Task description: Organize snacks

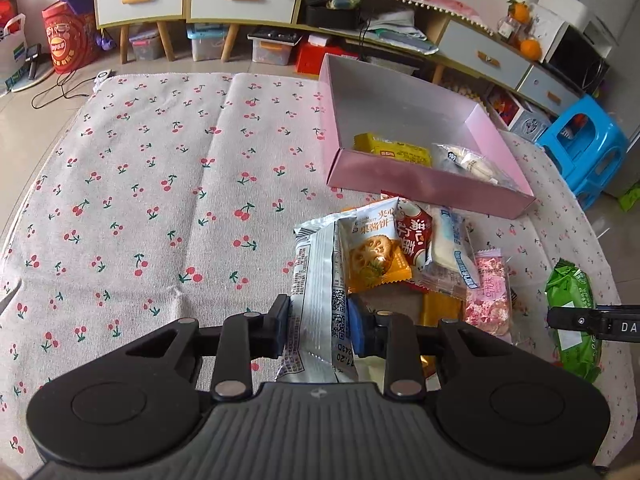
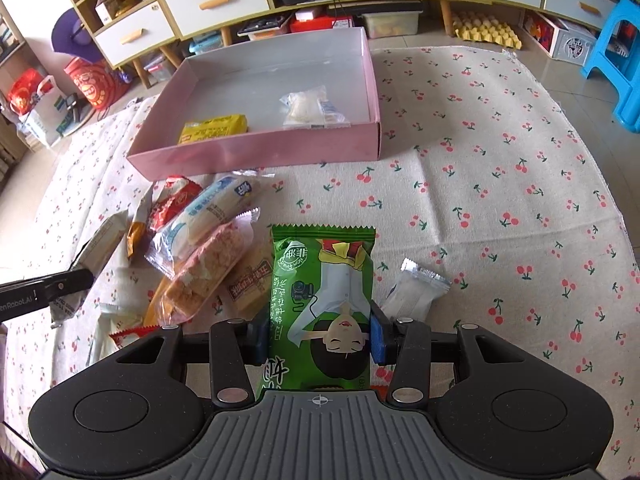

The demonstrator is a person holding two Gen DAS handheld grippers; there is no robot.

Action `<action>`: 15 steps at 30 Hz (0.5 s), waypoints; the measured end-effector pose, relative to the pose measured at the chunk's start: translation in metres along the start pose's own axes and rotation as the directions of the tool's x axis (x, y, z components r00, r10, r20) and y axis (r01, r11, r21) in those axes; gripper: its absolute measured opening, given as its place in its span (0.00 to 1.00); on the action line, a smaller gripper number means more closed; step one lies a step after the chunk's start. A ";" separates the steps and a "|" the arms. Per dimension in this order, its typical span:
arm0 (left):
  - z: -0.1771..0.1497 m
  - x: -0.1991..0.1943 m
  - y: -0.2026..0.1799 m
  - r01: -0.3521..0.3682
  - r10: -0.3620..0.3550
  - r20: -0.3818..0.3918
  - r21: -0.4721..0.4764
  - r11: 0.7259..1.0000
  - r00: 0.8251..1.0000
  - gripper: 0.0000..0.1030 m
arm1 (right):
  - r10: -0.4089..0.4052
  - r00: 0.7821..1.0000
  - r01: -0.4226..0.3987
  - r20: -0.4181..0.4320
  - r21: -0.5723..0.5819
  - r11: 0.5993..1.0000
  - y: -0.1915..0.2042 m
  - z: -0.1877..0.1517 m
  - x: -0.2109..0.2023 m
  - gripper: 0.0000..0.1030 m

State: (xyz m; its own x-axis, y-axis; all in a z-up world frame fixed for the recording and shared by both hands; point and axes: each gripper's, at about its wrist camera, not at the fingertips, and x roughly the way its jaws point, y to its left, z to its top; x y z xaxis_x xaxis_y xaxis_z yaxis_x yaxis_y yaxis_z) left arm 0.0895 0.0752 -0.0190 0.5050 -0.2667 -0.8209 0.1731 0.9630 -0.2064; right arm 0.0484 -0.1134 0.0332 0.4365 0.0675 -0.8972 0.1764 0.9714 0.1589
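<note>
Clamped between the two pads of the left gripper is a silver-backed snack packet, printed side down, its barcode and date stamp facing the camera; it seems to be held a little off the cloth, though I cannot be sure it has cleared the heap. Likewise the right gripper is pinching a green snack packet across its width, the cartoon figure on the wrapper upside down to the lens. Both tools are therefore loaded, which suggests the pick-up step is in hand and the carry to the box comes next.

Just beyond the left pads lies the loose pile of snacks: an orange biscuit packet, a red-and-white one, a clear wrapped roll and a pink-speckled bar, overlapping each other on the cherry-print tablecloth. A small silver sachet lies alone just to the right of the green packet.

Farther off stands the pink box, shallow and open, already holding a yellow packet and a clear bag of white pieces, with most of its floor bare.

The next move likely calls for lifting each packet clear of the near wall and releasing it over the bare floor, one arm at a time so they do not cross.
</note>
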 end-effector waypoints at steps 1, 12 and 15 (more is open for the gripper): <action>0.002 -0.002 -0.001 0.004 -0.004 0.004 -0.006 1.000 1.000 0.26 | 0.000 1.000 0.000 0.005 0.009 1.000 -0.001 0.003 -0.001 0.42; 0.025 -0.013 -0.011 0.049 -0.045 0.071 -0.057 0.997 0.996 0.26 | 0.036 0.997 -0.042 0.063 0.106 0.994 -0.007 0.038 -0.012 0.42; 0.031 -0.013 -0.017 0.057 -0.051 0.097 -0.061 0.996 0.994 0.26 | 0.056 0.995 -0.066 0.077 0.126 0.990 -0.006 0.048 -0.012 0.42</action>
State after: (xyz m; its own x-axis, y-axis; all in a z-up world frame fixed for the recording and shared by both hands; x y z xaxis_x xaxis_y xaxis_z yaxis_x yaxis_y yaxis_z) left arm 0.1060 0.0612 0.0115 0.5753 -0.3180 -0.7536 0.1496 0.9467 -0.2853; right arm 0.0844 -0.1304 0.0624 0.5120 0.1045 -0.8526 0.2573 0.9283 0.2683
